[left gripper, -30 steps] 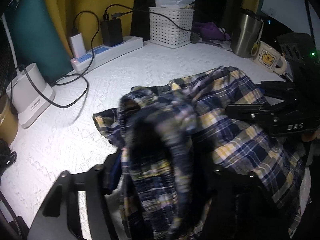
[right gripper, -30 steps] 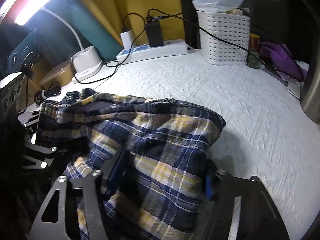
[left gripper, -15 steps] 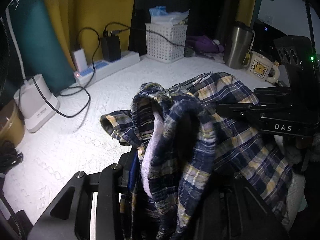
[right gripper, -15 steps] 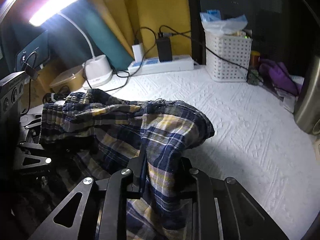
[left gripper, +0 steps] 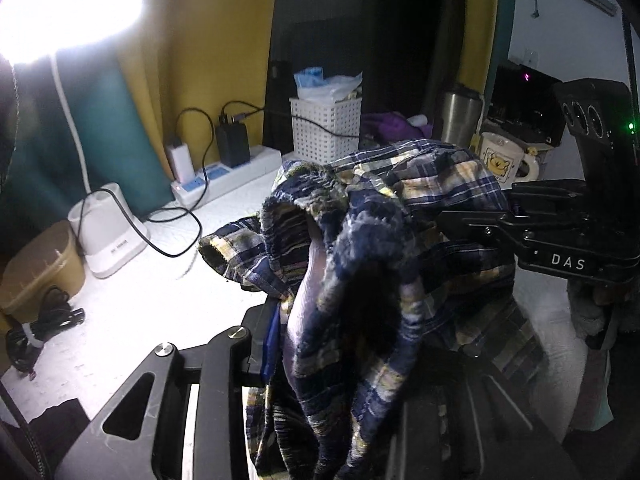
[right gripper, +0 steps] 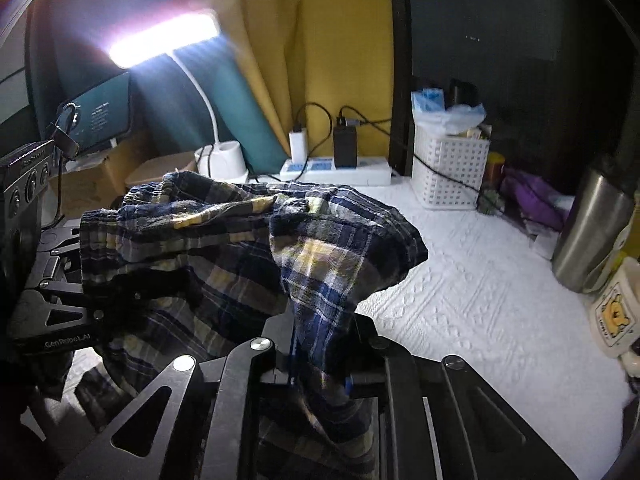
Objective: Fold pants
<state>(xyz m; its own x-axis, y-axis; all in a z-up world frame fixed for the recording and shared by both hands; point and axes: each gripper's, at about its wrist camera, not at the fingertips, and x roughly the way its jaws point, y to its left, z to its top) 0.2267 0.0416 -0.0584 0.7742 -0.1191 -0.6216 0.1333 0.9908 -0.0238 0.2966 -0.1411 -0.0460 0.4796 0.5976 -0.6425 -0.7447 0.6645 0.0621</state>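
The pants [left gripper: 400, 240] are navy, yellow and white plaid and hang bunched in the air between my two grippers, above the white quilted table cover [right gripper: 460, 320]. My left gripper [left gripper: 336, 344] is shut on the elastic waistband end, which drapes over its fingers. My right gripper [right gripper: 320, 360] is shut on another bunch of the pants [right gripper: 320, 264]. The right gripper also shows from the side in the left wrist view [left gripper: 472, 220], and the left gripper at the left of the right wrist view [right gripper: 86, 292]. Both sets of fingertips are hidden by cloth.
At the back stand a white lattice basket [left gripper: 326, 128], a power strip with chargers [left gripper: 224, 176] and a lit desk lamp base [left gripper: 112, 232]. A steel tumbler [right gripper: 592, 232] and a bear mug [right gripper: 614, 316] stand at the right. A tan box [left gripper: 40, 264] sits left.
Both grippers have closed on the pants and lifted them off the table; the cloth now hangs higher and more bunched. Both views have tilted upward, bringing the lamp into view.
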